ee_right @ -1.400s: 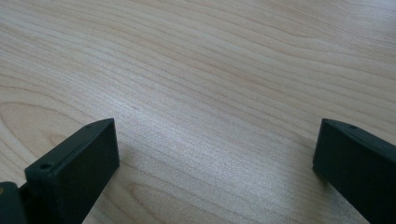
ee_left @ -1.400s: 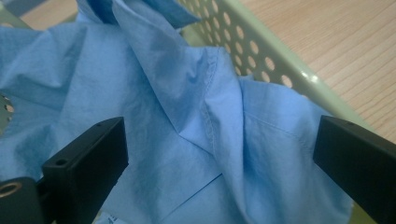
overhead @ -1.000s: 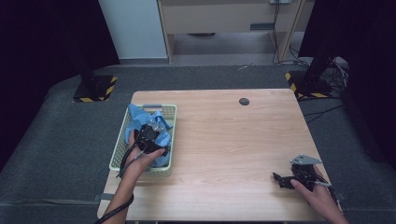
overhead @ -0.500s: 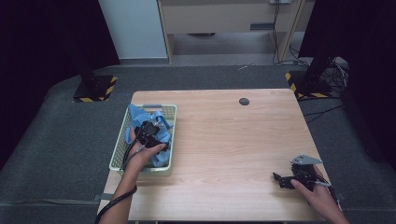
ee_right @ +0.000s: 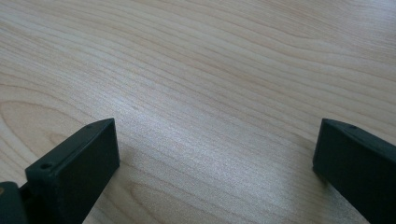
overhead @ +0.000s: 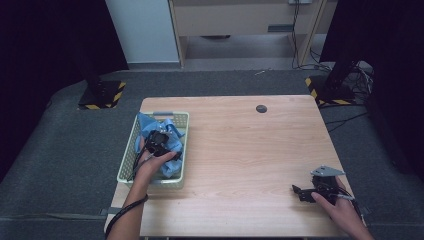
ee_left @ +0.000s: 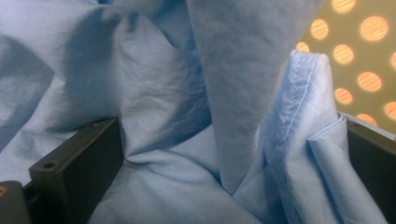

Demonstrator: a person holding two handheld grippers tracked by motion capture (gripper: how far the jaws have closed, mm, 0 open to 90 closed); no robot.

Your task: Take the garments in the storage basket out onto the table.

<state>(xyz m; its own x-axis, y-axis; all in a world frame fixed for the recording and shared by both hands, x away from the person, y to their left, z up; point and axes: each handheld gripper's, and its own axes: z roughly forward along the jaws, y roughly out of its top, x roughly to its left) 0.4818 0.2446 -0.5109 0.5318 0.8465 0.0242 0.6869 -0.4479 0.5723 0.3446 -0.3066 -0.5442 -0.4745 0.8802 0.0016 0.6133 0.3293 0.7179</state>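
A crumpled light blue cloth fills a pale green plastic basket at the table's left edge. My left gripper is pushed down into the cloth. In the left gripper view its jaws stand wide apart, with folds of the blue cloth bunched between them and the gripper open; the basket's perforated wall shows at upper right. My right gripper rests low over the wooden table near its front right corner. It stays open over bare wood.
A small dark round disc lies near the table's far edge. Grey carpet surrounds the table, with black stands with hazard-striped bases at far left and far right.
My left gripper has crept a little toward the far side of the basket, deeper in the cloth. The right gripper has stayed where it was.
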